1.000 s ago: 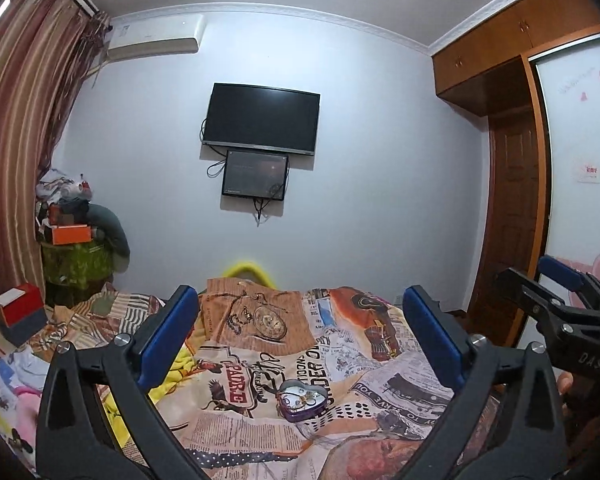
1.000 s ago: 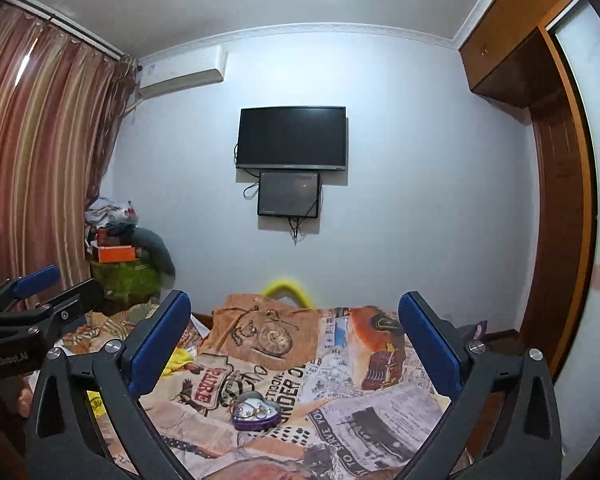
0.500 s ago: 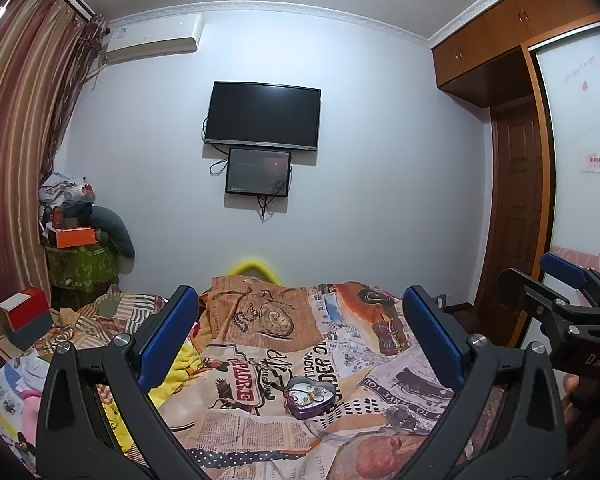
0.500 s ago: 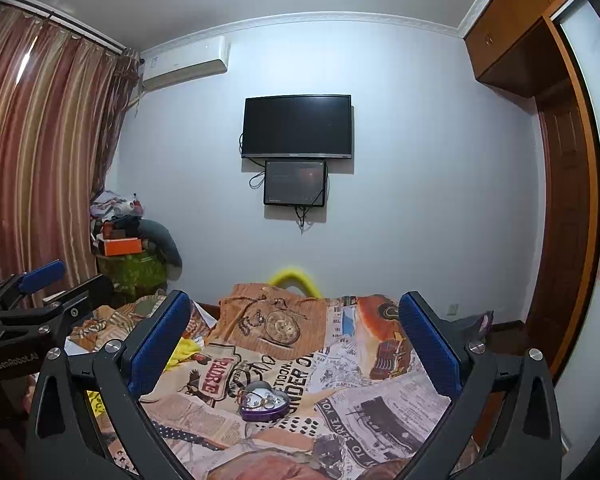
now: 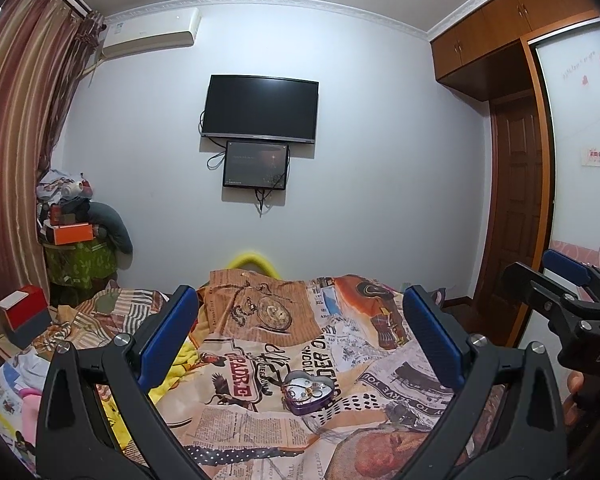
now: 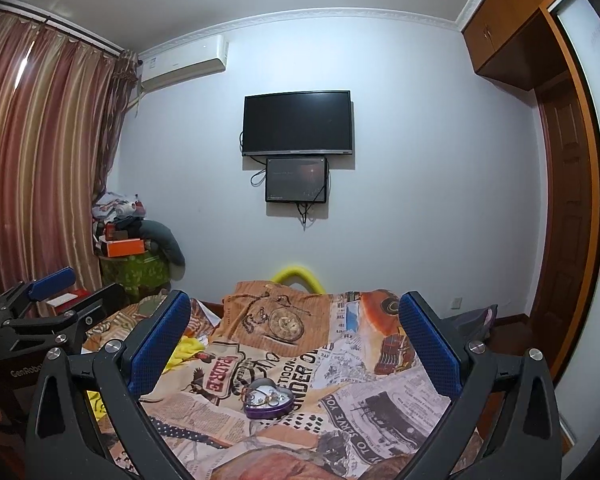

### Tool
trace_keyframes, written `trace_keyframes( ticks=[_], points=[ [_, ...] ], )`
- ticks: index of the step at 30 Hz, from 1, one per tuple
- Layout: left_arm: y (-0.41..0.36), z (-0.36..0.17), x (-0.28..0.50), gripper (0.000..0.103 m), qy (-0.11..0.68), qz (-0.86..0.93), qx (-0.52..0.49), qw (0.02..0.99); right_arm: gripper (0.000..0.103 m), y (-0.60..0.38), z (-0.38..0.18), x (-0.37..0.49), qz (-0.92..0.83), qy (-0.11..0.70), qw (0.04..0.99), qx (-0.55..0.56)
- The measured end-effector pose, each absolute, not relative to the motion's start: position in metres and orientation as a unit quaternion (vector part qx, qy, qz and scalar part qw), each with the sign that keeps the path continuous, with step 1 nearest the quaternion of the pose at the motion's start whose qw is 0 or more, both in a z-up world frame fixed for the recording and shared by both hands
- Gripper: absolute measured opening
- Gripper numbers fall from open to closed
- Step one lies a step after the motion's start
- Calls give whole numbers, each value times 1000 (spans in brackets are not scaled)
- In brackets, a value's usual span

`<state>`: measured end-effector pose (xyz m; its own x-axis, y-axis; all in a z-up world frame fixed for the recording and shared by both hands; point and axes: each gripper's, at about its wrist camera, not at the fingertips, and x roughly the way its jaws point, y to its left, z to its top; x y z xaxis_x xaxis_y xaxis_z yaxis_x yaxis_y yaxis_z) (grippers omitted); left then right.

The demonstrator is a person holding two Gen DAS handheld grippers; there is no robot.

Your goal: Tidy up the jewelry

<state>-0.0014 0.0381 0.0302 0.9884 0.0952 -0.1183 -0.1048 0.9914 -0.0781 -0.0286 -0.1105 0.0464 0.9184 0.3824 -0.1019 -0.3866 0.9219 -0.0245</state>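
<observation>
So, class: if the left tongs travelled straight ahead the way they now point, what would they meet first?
Probably nothing close: the open left tongs point level over the patchwork bedspread, above the heart-shaped tin, so likely the far wall below the wall screens. Depth is unclear.

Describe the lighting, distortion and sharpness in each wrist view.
Left wrist view: fisheye bends the white crown moulding and brown wooden door; dim, even light; purple heart-shaped tin fairly sharp. Right wrist view: same curvature, black corner vignetting, glare streaks on the striped curtain.
</observation>
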Motion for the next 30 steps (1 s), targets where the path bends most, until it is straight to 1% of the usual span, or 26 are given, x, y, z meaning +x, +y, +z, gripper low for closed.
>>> trace_keyframes(
  ticks=[30],
  points=[
    [40, 27, 7, 103, 63, 41, -41, 996, 103, -117, 46, -20, 198, 69, 978, -6]
  ],
)
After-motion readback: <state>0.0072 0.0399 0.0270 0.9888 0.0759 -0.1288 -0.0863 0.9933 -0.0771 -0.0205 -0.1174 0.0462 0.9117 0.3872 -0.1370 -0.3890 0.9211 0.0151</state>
